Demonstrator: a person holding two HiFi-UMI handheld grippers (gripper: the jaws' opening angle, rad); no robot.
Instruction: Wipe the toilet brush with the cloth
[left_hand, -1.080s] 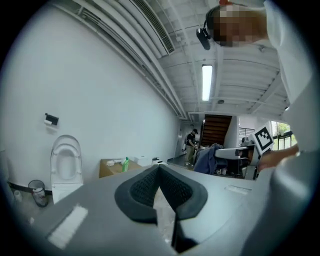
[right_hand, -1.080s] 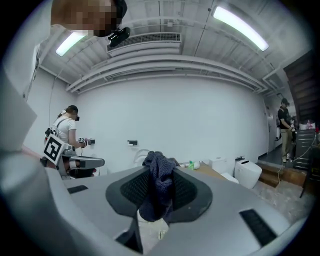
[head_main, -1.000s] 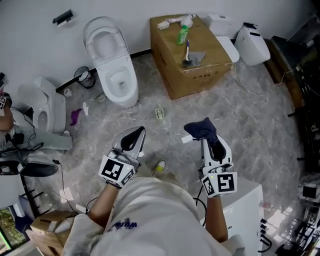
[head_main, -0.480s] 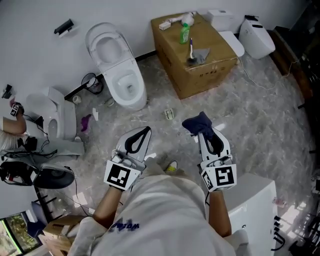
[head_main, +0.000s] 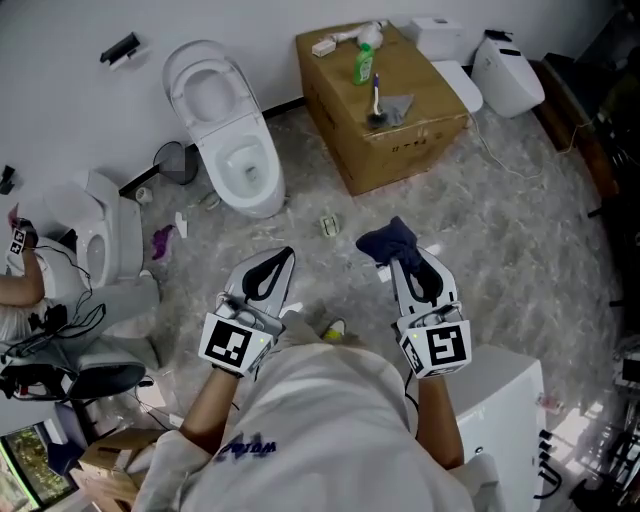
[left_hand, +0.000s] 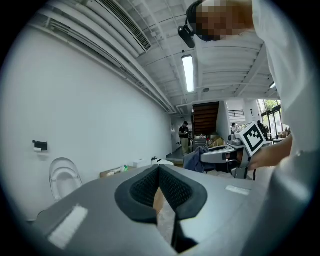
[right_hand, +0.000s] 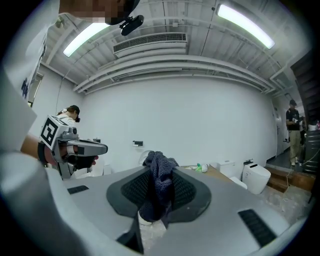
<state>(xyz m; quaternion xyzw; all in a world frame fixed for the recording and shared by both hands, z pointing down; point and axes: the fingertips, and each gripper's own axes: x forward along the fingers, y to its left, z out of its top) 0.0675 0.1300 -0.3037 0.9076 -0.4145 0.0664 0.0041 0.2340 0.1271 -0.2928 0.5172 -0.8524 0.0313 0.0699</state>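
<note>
Closest to us, the right gripper is clamped on the dark blue cloth, which bunches out past its tips. The left gripper has its jaws together with nothing between them. Both hang over the marbled floor, well apart from the cardboard box by the wall, where what we take for the toilet brush stands upright, blue handle up. We judge the step to be the approach: we should close on the box, part the left jaws to take the handle high and steady the brush. Then we sweep the loose cloth end along it without loosening the right clamp.
</note>
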